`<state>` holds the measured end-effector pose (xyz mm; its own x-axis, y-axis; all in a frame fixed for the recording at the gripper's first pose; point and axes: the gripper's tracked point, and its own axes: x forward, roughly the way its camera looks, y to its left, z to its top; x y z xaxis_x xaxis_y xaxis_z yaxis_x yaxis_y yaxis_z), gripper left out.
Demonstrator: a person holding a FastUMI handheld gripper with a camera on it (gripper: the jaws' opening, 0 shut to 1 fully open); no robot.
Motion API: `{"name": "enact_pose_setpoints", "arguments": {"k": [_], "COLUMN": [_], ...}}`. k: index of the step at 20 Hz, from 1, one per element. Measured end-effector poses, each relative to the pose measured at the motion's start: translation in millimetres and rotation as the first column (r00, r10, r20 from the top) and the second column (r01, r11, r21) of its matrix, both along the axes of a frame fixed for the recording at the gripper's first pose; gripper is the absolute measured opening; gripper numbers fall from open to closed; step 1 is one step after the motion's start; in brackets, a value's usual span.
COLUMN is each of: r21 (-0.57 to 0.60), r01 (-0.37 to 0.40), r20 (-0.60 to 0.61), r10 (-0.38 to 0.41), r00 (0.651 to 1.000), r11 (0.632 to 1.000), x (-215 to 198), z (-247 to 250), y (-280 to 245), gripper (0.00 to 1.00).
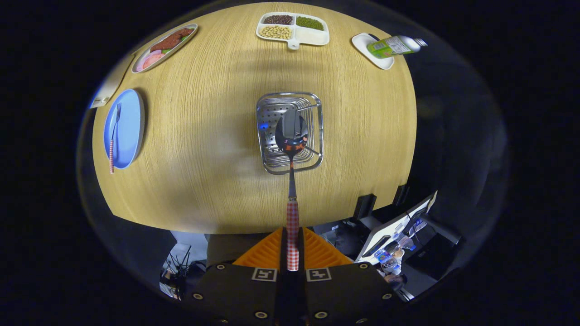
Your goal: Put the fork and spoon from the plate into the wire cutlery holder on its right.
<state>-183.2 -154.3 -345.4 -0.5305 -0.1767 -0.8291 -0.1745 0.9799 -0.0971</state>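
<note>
**Spoon held over the wire holder, fork on the plate**

The gripper point(292, 253) has its two fingers pressed together on the handle of the spoon point(292, 181), one on each side. That handle is wrapped in a red-and-white checked pattern; past the fingers it gives way to a slim bare metal neck and then a dark, shiny oval bowl. The spoon points straight ahead from the fingers, and its bowl lies over the middle of the wire cutlery holder point(290, 132). Whether the bowl is touching the holder or hanging above it cannot be told from this high view.

The holder is a square, bright metal basket with rounded corners, a thick wire rim and a perforated floor, standing near the centre of the pale wooden table point(204, 149).

Well off to the left, by the table's left edge, sits the round blue plate point(130, 136). The fork point(113, 136) lies on it lengthwise, tines toward the far side, its red-and-white checked handle reaching past the plate's near rim.

Along the far edge stand an oval dish of food point(165, 46), a white divided tray of beans and grains point(292, 30), and a green-labelled bottle point(393, 46) lying on a small white dish point(362, 45).
</note>
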Motion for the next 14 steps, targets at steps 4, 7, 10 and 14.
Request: {"name": "enact_pose_setpoints", "arguments": {"k": [4, 7, 10, 14], "r21": [-0.013, -0.003, 0.02, 0.009], "r01": [-0.037, -0.031, -0.031, -0.013], "r20": [-0.066, -0.109, -0.144, -0.162], "r10": [0.036, 0.031, 0.034, 0.014], "r00": [0.997, 0.994, 0.989, 0.987], "r11": [0.999, 1.0, 0.999, 1.0], "x": [12, 16, 23, 24], "z": [-9, -18, -26, -27], "y": [-1, 6, 12, 10], "gripper": [0.09, 0.09, 0.09, 0.09]}}
